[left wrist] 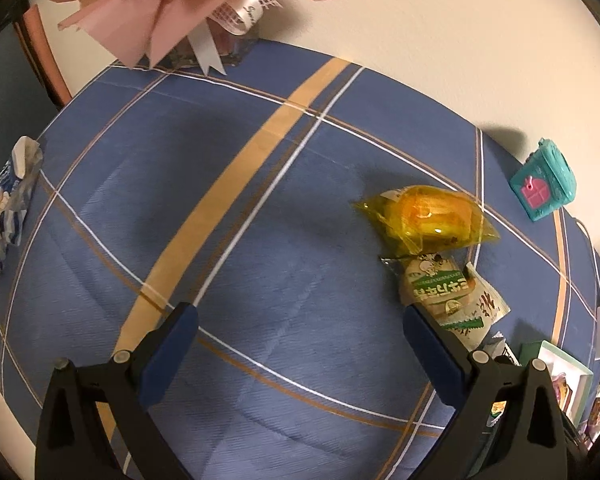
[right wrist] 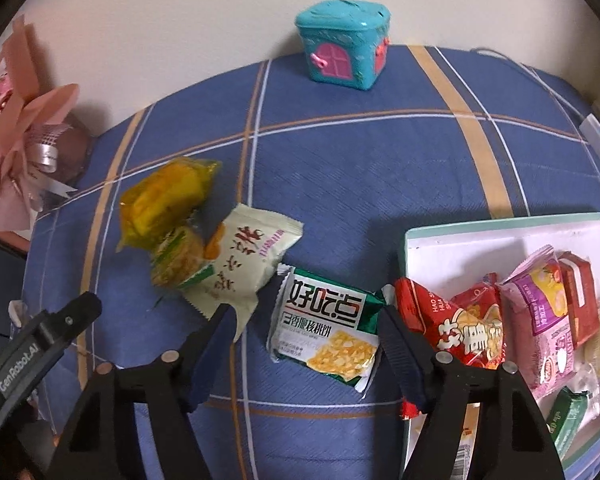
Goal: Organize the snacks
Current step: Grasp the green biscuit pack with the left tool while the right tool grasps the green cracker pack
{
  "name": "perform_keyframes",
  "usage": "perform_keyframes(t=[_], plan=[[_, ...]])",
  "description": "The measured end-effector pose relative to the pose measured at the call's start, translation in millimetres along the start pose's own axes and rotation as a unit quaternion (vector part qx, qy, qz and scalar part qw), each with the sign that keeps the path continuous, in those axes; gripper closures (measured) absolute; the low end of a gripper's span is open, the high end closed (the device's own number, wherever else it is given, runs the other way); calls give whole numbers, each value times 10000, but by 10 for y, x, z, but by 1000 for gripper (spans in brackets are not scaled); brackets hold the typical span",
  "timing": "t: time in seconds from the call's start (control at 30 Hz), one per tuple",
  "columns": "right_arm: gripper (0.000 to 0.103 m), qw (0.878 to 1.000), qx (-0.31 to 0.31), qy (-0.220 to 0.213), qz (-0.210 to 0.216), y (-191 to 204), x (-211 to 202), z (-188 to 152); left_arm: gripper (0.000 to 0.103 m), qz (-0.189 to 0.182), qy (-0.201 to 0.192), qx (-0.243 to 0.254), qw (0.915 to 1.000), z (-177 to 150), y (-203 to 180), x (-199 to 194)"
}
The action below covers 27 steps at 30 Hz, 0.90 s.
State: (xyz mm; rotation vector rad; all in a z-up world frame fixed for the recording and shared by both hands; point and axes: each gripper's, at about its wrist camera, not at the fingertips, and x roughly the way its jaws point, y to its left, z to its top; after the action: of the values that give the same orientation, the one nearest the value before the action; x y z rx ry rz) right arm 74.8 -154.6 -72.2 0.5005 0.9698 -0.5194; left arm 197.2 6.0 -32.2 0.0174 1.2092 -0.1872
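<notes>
In the right wrist view my right gripper point(right wrist: 306, 312) is open, its fingers on either side of a green-and-white cracker packet point(right wrist: 326, 330) lying on the blue plaid cloth. To its left lie a cream snack bag point(right wrist: 246, 264), a small round biscuit pack point(right wrist: 178, 258) and a yellow wrapped snack point(right wrist: 166, 198). A white box point(right wrist: 460, 246) at the right holds several snack packets, a red one point(right wrist: 452, 326) hanging over its rim. My left gripper point(left wrist: 300, 314) is open and empty above bare cloth; the yellow snack point(left wrist: 426, 216) and cream bag point(left wrist: 460, 300) lie to its right.
A teal toy house point(right wrist: 346, 44) stands at the back by the wall. A pink paper bouquet point(left wrist: 180, 4) sits at the back left. A blue-and-white crumpled wrapper point(left wrist: 4, 208) lies at the table's left edge. The other gripper's body point(right wrist: 32, 356) shows at lower left.
</notes>
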Motion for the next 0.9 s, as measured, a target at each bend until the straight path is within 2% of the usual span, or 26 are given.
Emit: perform_keyframes(t=[0.2, 0.37, 0.53, 0.67, 0.9], plan=[[29, 10000, -24, 46, -44, -21, 44, 24, 1, -119, 33, 128, 9998, 6, -106, 26], [32, 9988, 106, 142, 455, -24, 21, 79, 1, -170, 46, 204, 9996, -8, -168, 26], [32, 9998, 163, 54, 95, -89, -2, 105, 1, -138, 40, 178, 9997, -8, -147, 22], [32, 9987, 378, 250, 216, -182, 79, 119, 1, -142, 37, 174, 9997, -8, -122, 30], [32, 9988, 254, 268, 321, -96, 142, 123, 1, -184, 46, 208, 9996, -27, -152, 44]])
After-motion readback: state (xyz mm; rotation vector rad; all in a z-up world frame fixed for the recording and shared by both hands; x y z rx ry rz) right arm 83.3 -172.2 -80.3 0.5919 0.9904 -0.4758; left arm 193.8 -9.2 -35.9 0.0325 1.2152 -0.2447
